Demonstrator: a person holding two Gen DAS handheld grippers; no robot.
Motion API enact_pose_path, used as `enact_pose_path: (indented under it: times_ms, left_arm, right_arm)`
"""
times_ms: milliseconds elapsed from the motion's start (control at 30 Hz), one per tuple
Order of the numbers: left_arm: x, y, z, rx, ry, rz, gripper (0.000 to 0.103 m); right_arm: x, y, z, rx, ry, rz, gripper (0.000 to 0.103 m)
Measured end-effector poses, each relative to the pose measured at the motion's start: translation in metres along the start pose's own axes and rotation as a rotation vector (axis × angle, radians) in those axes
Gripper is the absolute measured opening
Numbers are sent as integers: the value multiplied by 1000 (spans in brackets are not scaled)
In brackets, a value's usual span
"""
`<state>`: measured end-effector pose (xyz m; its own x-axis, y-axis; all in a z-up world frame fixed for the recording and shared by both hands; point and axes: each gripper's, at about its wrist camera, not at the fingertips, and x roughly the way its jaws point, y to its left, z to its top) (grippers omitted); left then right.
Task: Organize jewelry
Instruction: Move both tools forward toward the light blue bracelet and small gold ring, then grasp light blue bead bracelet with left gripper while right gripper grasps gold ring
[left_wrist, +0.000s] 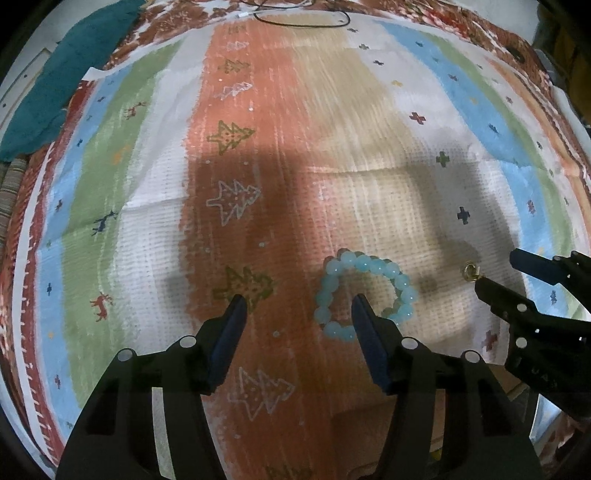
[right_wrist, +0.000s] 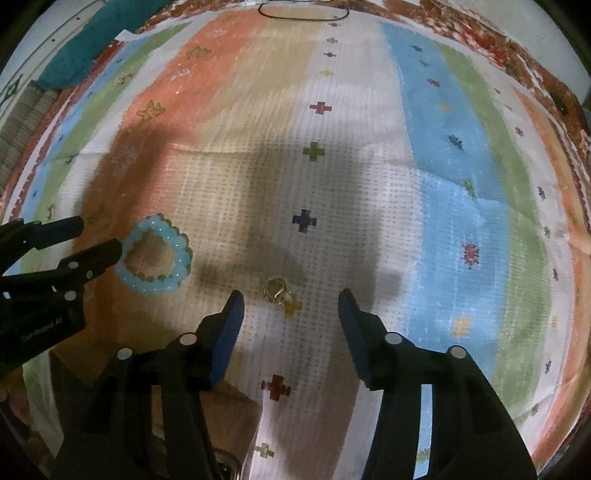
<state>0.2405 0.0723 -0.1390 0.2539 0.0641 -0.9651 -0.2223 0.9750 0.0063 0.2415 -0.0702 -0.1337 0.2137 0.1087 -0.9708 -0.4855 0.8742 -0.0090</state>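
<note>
A pale blue beaded bracelet (left_wrist: 369, 262) (right_wrist: 147, 286) lies flat on the striped patterned cloth (left_wrist: 332, 110). My left gripper (left_wrist: 298, 299) points down over it and is open. Its right finger stands over the inside of the bead ring and its left finger stands outside the ring, over the orange stripe. A small gold piece of jewelry (right_wrist: 277, 291) (left_wrist: 471, 269) lies to the right of the bracelet. My right gripper (right_wrist: 290, 295) hangs open over it, one finger on each side, neither pad touching it. Each gripper shows at the edge of the other's view: the right gripper (left_wrist: 496, 271) and the left gripper (right_wrist: 99, 234).
A teal cloth (left_wrist: 74, 62) lies bunched at the far left corner. At the far edge of the patterned cloth a black cable (left_wrist: 303, 18) loops. Creases cross the cloth's middle. Something brown, like cardboard (left_wrist: 424, 406), shows under the near edge.
</note>
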Motion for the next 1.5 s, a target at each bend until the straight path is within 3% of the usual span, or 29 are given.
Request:
enact_pose_path:
  times_ms: [367,467,533,600,767,1500]
  left_arm:
    - [23,-2,6,26,40,-15,50]
    - [27,-5,4,51,34,10,41]
    - [28,-6,4,53,33,11,29]
    - [28,-6,4,44,40,3,11]
    - [20,-7,3,34,28,-4,11]
    - [-63,-16,-5,-43,-170,-91,11]
  right_arm:
    - [20,5,8,-26,39,-6,35]
    - [22,5,11,-27,35,-3,27]
    - [23,5,12,-22,36,-3,19]
    - [24,6,13,-29,37,-6,17]
    - [23,7,13,-25,32,-9,17]
    - [-42,14,-6,-30,-115,14,16]
